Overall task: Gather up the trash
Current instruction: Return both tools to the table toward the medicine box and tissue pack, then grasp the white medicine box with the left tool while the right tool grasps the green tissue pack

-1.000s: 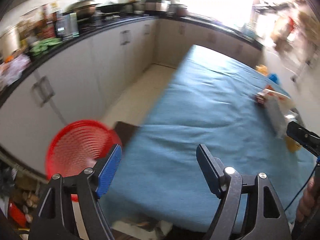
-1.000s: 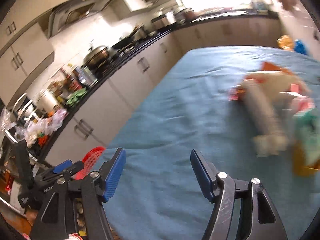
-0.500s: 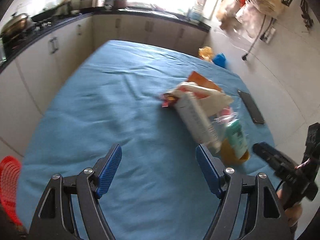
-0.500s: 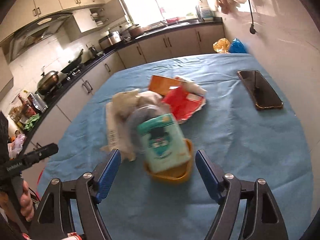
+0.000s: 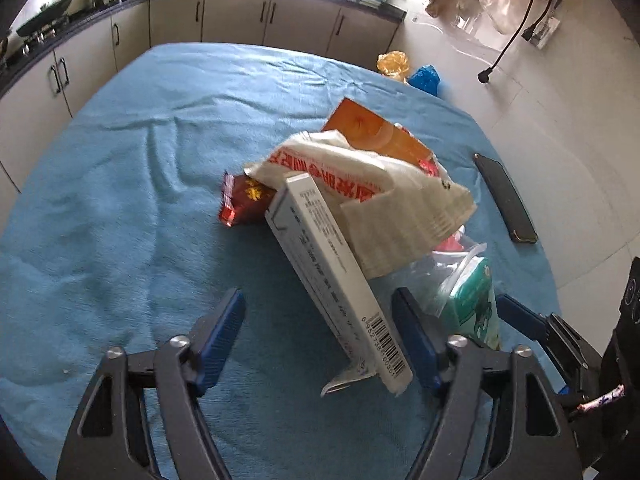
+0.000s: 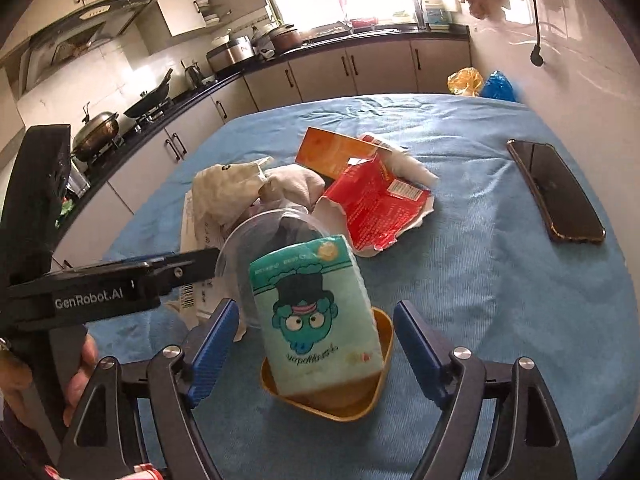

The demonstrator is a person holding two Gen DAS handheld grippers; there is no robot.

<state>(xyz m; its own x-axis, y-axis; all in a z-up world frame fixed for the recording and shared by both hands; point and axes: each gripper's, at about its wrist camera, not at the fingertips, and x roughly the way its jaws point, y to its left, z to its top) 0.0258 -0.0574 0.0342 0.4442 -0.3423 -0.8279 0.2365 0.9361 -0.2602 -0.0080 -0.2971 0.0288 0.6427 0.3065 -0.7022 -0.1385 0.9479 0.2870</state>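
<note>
While both sets of jaws sit wide and empty, I'm lining up the first grab: right gripper point(image 6: 316, 344) straddles the tissue pack point(image 6: 316, 316) on the desk point(image 6: 500, 280), next I squeeze gently

A matt, slightly fuzzy blue cloth point(image 5: 120, 200) covers the table. The long white box point(image 5: 332, 280) looks like smooth cardboard, the green tissue pack point(image 6: 316, 316) glossy plastic film, the red wrapper point(image 6: 372, 204) shiny crinkled foil, the phone point(image 6: 556, 188) glossy glass.
</note>
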